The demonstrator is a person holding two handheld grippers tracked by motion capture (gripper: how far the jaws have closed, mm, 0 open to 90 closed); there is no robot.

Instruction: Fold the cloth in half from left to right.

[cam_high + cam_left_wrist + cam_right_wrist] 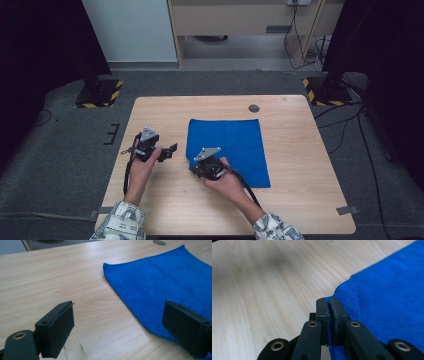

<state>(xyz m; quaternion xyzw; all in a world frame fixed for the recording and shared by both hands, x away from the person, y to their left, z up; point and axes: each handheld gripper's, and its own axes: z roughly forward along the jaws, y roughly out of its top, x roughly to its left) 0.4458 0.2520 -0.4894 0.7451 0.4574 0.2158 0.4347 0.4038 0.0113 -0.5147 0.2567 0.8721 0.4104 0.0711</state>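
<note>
Blue microfibre cloth (227, 147) lies flat on your light wooden table (295, 200), right of centre. Your right gripper (329, 306) has its jaws pressed together on the cloth's near left corner, blue fabric pinched between the pads. Your left gripper (120, 322) hangs above bare wood just left of the cloth's edge, jaws spread wide apart, holding nothing.

Both sleeves carry a white-and-grey pattern. Each claw is black: left claw (171, 148) and right claw (192, 170) wear grey three-cornered plates, black cables trailing, brass-ringed pivots on the linkage arms.
</note>
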